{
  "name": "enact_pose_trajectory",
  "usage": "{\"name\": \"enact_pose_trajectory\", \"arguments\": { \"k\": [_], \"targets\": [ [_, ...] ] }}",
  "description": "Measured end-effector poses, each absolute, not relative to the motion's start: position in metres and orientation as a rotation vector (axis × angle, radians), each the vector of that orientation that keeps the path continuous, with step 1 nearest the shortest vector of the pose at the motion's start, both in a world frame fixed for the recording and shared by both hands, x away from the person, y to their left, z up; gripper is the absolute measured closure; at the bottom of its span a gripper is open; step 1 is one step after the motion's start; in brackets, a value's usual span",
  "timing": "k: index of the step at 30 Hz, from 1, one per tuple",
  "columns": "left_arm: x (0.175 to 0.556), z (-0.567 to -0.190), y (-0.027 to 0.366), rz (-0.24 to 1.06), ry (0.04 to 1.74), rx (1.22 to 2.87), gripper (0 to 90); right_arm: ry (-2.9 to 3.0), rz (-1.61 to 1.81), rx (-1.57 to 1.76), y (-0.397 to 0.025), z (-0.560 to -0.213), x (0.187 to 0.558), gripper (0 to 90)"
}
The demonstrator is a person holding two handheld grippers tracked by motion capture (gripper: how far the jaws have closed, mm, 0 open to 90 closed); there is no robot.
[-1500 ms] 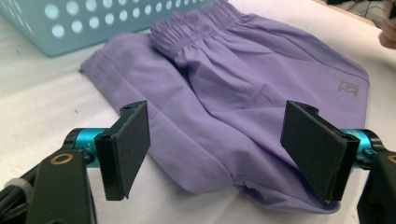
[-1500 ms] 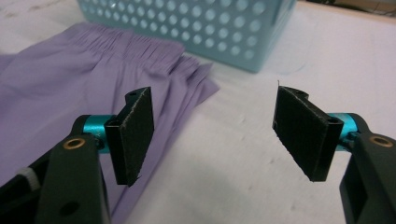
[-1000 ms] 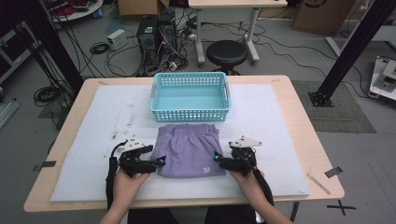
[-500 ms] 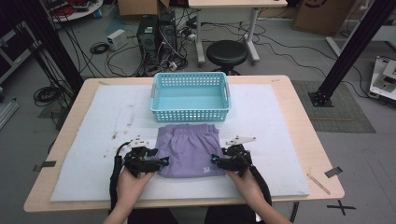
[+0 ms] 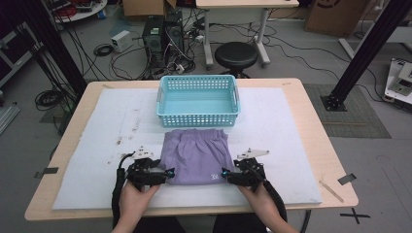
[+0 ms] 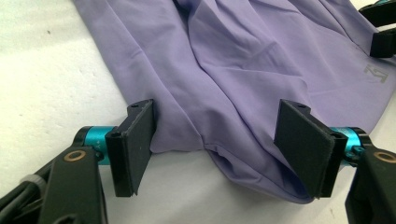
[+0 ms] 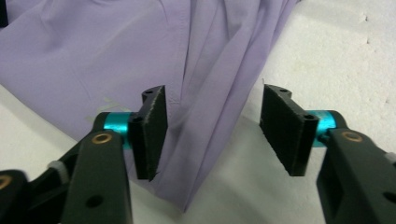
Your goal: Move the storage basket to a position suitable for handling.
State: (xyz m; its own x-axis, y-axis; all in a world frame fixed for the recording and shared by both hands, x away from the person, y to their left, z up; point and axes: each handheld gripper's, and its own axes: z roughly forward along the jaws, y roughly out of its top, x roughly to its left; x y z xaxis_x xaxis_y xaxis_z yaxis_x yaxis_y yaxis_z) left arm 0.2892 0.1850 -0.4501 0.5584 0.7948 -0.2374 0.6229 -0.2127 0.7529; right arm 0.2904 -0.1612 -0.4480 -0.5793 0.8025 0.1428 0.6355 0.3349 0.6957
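high view: a folded purple fabric garment (image 5: 196, 156) lies flat on the white foam mat (image 5: 301, 145) that covers the wooden table, near the mat's front edge and midway between its side edges. a light blue perforated plastic basket (image 5: 198, 101) stands just behind the garment, toward the mat's back edge. the left gripper (image 5: 167, 174) sits at the garment's front left corner and the right gripper (image 5: 224, 174) at its front right corner, each held in a hand at the mat's front edge

left gripper view: the left gripper (image 6: 212, 142) has its jaws set wide apart, standing either side of the garment's (image 6: 243, 70) corner; the cloth lies loose between them, not pinched. the other gripper shows at the far corner, top right

right gripper view: the right gripper (image 7: 212, 135) is likewise spread, its jaws apart around the garment's (image 7: 116, 56) hem corner, with the cloth unclamped on the mat (image 7: 336, 51)
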Motion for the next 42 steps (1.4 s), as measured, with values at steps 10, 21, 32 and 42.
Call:
{"name": "enact_pose_trajectory", "arguments": {
  "k": [10, 21, 32, 42],
  "targets": [
    [0.291, -0.450, 0.181, 0.222, 1.143, 1.918, 46.7, 2.379, 1.103, 1.307, -0.160, -0.448, 0.289, 60.8],
    [0.297, -0.452, 0.180, 0.159, 1.125, 1.914, 65.3, 2.388, 1.120, 1.319, -0.163, -0.449, 0.292, 82.2],
    [0.299, -0.453, 0.174, 0.138, 1.093, 1.930, 74.3, 2.375, 1.112, 1.315, -0.164, -0.449, 0.290, 68.6],
    [0.299, -0.453, 0.173, 0.142, 1.094, 1.932, 73.4, 2.368, 1.087, 1.304, -0.163, -0.449, 0.286, 77.8]
  ]
}}
